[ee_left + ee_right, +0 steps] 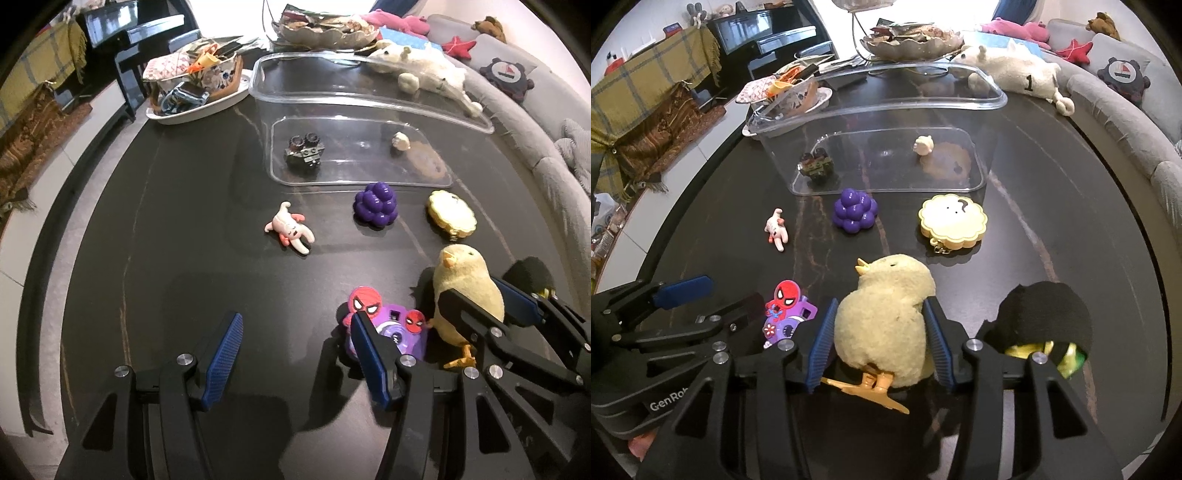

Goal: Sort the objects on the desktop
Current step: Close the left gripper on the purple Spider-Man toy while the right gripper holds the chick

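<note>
My right gripper (881, 332) is shut on a fuzzy yellow chick (886, 295), with a blue pad pressed on each flank; the same hold shows on the chick (467, 284) in the left wrist view. My left gripper (297, 350) stands open low over the dark table, its right finger just in front of a purple Spider-Man toy camera (391, 328). Farther on lie a pink-white bunny figure (290, 229), purple toy grapes (375, 203) and a yellow cookie-shaped case (450, 214). A clear plastic bin (369, 101) holds a dark toy vehicle (304, 149) and a small cream figure (400, 141).
A black cloth bundle (1045, 314) with something yellow-green under it lies right of the chick. Behind the bin are a cluttered white dish (199, 107), a bowl (328, 33) and a white plush animal (424, 70). A grey sofa (535, 122) curves past the table's right edge.
</note>
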